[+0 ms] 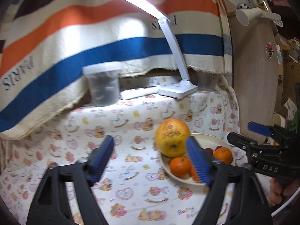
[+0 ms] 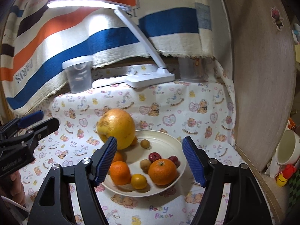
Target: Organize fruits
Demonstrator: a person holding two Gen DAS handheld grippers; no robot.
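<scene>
You see a matt printed cotton-like cloth (image 2: 187, 103) under a glossy cream bowl (image 2: 168, 138), a dimpled yellow pomelo (image 2: 120, 127), 2 grippers with ribbed blue pads (image 2: 193, 161) on matt black plastic, and a smooth white plastic lamp (image 2: 150, 78).

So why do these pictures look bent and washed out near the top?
Both views use fisheye lenses, so the striped cloth curves; the lit desk lamp blows out to white glare in both; the left wrist view is blurrier, smearing the plastic tub.
</scene>
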